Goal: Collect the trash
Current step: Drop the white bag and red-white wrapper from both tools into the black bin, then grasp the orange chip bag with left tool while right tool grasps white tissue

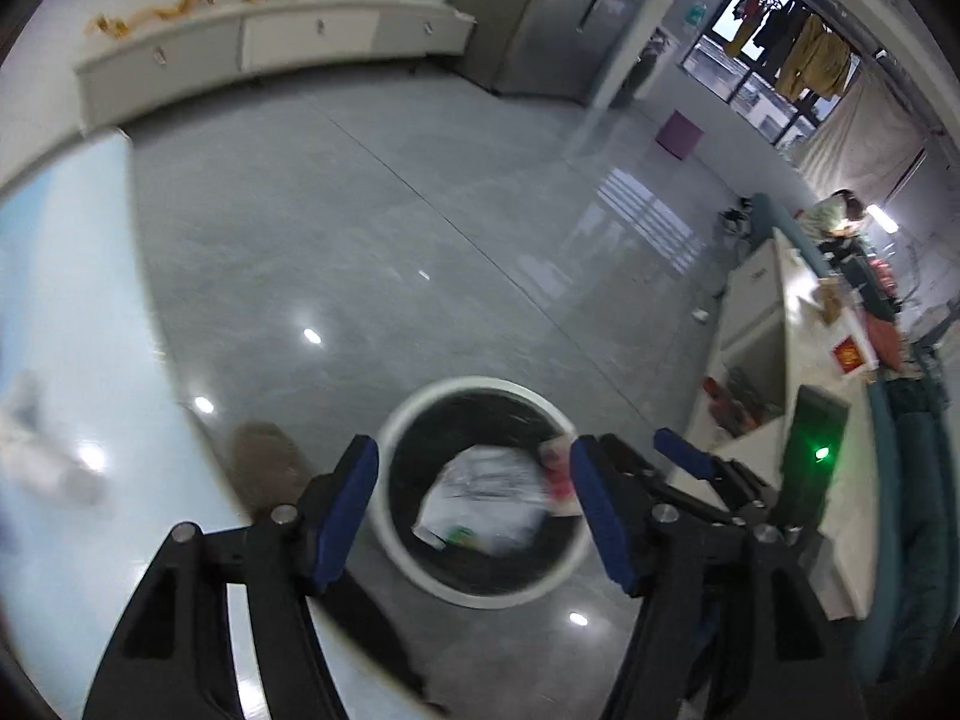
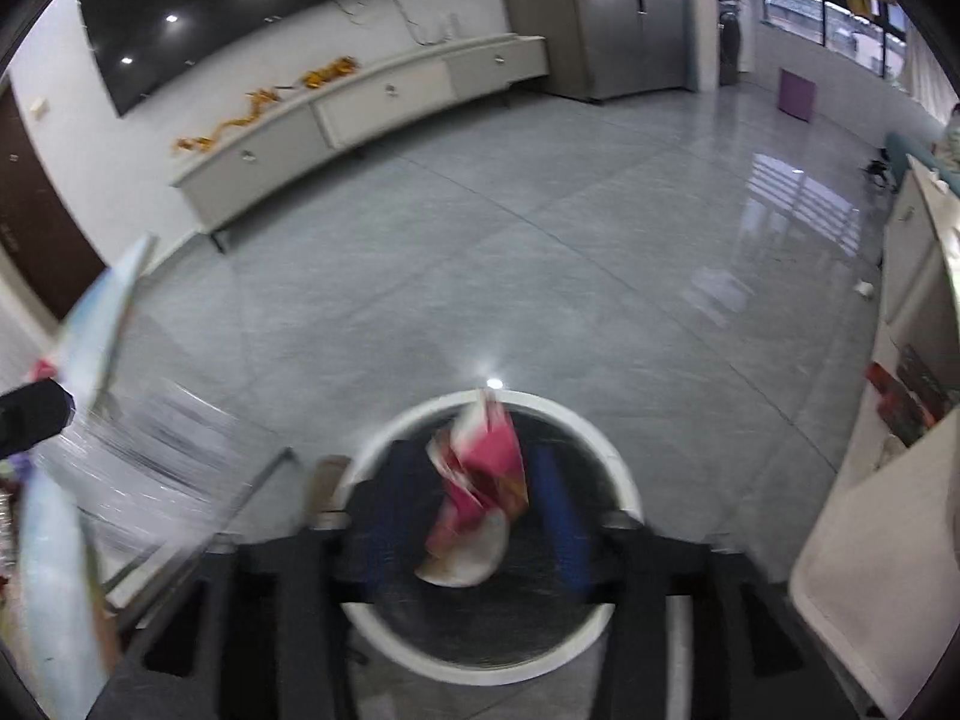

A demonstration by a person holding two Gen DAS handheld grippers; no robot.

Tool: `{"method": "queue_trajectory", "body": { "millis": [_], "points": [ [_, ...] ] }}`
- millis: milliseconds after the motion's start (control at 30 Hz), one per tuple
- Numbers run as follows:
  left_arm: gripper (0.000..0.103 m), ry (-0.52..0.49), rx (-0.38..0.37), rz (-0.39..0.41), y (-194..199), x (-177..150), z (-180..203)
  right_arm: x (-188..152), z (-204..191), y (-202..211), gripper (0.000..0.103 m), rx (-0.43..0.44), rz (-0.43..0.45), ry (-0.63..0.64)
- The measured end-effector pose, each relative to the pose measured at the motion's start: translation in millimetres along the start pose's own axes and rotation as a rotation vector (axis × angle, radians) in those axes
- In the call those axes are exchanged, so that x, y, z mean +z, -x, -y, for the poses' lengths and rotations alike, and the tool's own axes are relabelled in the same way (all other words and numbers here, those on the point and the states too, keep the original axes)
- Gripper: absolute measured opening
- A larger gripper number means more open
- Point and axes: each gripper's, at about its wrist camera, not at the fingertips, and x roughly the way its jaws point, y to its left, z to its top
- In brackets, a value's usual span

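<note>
Grey glossy floor tiles (image 2: pixel 480 240) ran to a long white cabinet (image 2: pixel 372 102) under a dark wall screen (image 2: pixel 240 6), while both tongs, left (image 1: pixel 474 504) and right (image 2: pixel 474 510), stood apart over a white-rimmed bin (image 1: pixel 480 594), where a white wrapper (image 1: pixel 486 498) and pink wrapper (image 2: pixel 480 474) lay unclamped.

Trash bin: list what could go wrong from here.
1. The pink wrapper hangs between the right gripper's open jaws near the bin rim; it might drift onto the floor.
2. The left gripper is open over the white wrapper; both grippers crowd one bin and could collide.
</note>
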Motion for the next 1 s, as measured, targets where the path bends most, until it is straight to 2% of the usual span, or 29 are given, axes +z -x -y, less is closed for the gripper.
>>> {"method": "queue_trajectory", "body": {
  "millis": [67,133,267,467,600,767,1000],
  "points": [
    [0.064,0.024,-0.03,-0.003,0.6,1.0,-4.2,-0.6,2.9,1.4,0.06,-0.011,-0.002,-0.016],
    [0.064,0.021,-0.026,0.017,9.5,-1.8,-7.6,-2.1,4.4,7.7,0.06,-0.013,0.007,-0.028],
    [0.064,-0.008,0.057,0.099,44.8,-13.3,-12.4,-1.5,0.8,17.9,0.061,0.009,0.02,-0.028],
    [0.064,-0.036,0.206,0.209,106.1,-40.6,-33.6,9.3,-48.0,54.6,0.061,0.112,0.088,0.049],
    [0.064,-0.005,0.249,0.257,144.9,-68.8,-61.1,13.3,-96.6,90.7,0.061,0.185,0.15,0.148],
    [0.064,0.039,0.307,0.303,189.3,-106.6,-107.4,9.7,-141.5,119.7,0.061,0.246,0.187,0.238],
    [0.064,0.139,0.425,0.312,229.3,-145.9,-186.8,3.5,-196.8,123.3,0.061,0.29,0.171,0.345]
  ]
}}
